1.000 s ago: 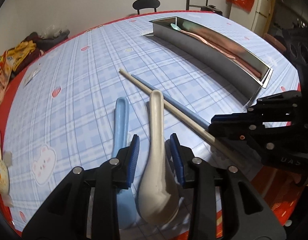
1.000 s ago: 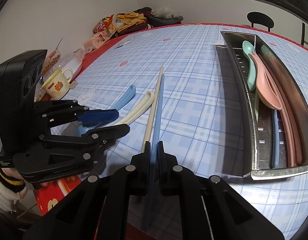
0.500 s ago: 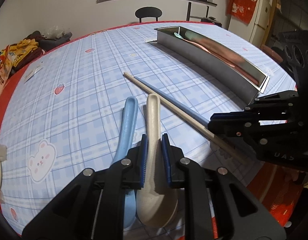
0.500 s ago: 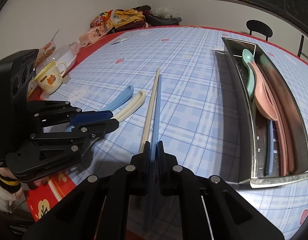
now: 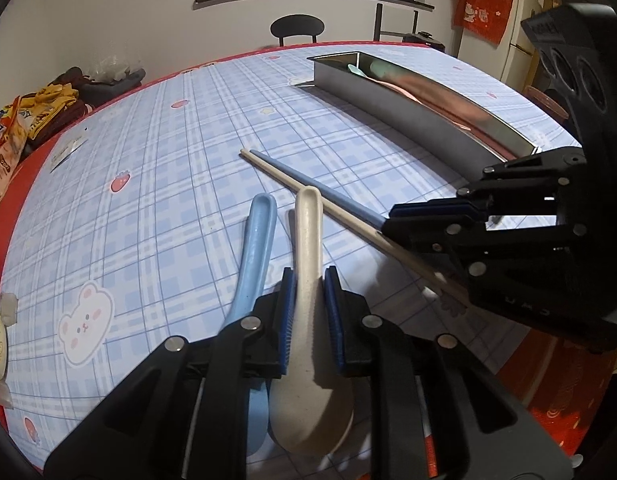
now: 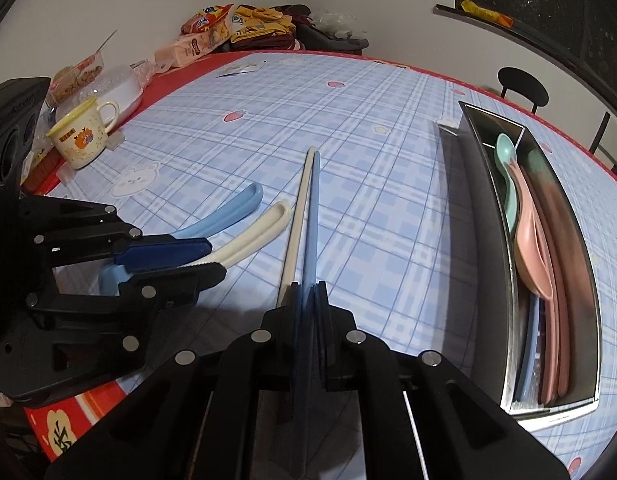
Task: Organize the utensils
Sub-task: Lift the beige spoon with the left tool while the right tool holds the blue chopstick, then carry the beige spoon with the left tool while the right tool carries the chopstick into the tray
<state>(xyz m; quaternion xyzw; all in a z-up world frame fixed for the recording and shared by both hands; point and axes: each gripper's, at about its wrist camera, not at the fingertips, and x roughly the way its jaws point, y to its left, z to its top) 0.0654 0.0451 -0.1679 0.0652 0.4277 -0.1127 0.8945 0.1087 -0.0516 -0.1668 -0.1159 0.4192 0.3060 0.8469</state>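
Note:
My left gripper [image 5: 308,280] is shut on the neck of a cream spoon [image 5: 308,236], whose bowl lies under the jaws. A light blue spoon [image 5: 258,240] lies free on the cloth just left of it. My right gripper [image 6: 308,292] is shut on a blue chopstick [image 6: 311,220]. The cream chopstick [image 6: 298,220] lies against it, outside the left pad. In the left wrist view the right gripper [image 5: 392,220] comes in from the right, holding the blue chopstick [image 5: 308,180] beside the cream chopstick [image 5: 276,174]. The left gripper [image 6: 212,258] shows at the left of the right wrist view.
A long steel tray [image 6: 480,200] stands to the right with mint and pink spoons and several chopsticks inside. A yellow mug [image 6: 82,136], snack packets [image 6: 204,36] and clothes sit along the table's far left edge. A black chair [image 5: 296,28] stands behind the table.
The left gripper's jaws, open around the cream spoon a second ago, have shut on its neck. The right gripper has kept its hold on the blue chopstick and tilted slightly.

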